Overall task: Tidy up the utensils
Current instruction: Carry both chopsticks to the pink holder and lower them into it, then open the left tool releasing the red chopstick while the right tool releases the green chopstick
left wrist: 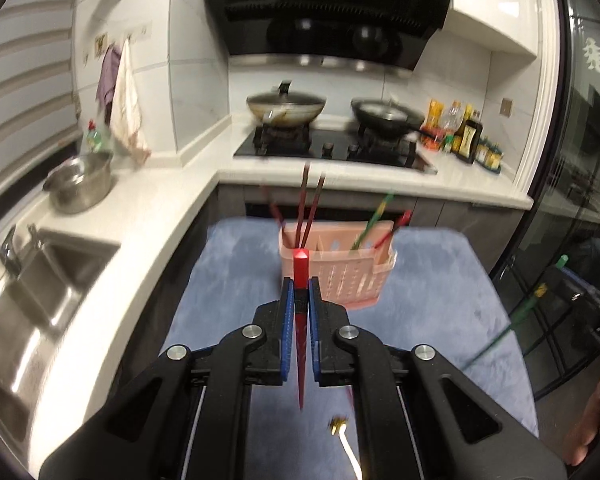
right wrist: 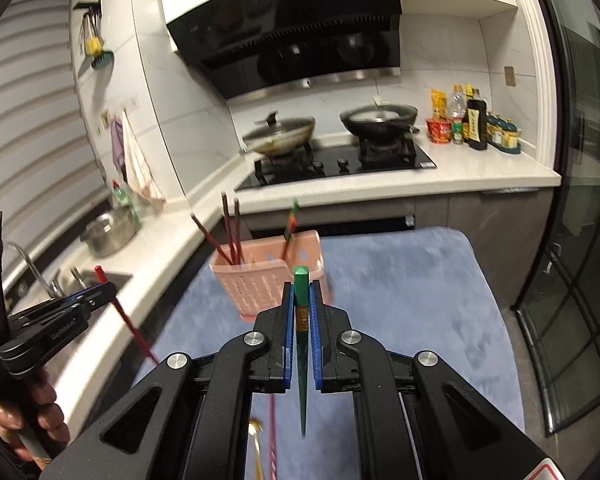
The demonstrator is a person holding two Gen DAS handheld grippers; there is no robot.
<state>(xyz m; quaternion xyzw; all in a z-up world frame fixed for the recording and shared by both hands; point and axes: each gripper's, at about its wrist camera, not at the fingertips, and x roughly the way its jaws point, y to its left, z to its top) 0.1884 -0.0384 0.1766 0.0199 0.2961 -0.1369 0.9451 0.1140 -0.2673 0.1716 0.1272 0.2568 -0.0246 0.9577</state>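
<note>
My left gripper (left wrist: 300,286) is shut on a red chopstick (left wrist: 301,268), held upright above the blue mat, just short of the pink utensil basket (left wrist: 346,276). My right gripper (right wrist: 301,290) is shut on a green chopstick (right wrist: 301,280), also near the basket (right wrist: 256,284). The basket holds dark red chopsticks (left wrist: 310,208) in its left compartment and a green and a red one (left wrist: 374,222) in its right. In the right wrist view the left gripper (right wrist: 100,292) shows at the left with its red chopstick (right wrist: 128,320). The green chopstick (left wrist: 516,324) shows at the right of the left wrist view.
The blue mat (left wrist: 432,320) covers the table. A gold-ended white utensil (left wrist: 346,440) and a pink one (right wrist: 273,432) lie on the mat below the grippers. A sink (left wrist: 32,280) and steel pot (left wrist: 80,184) are left. The stove with two pans (left wrist: 332,116) is behind. A glass door (right wrist: 572,280) is right.
</note>
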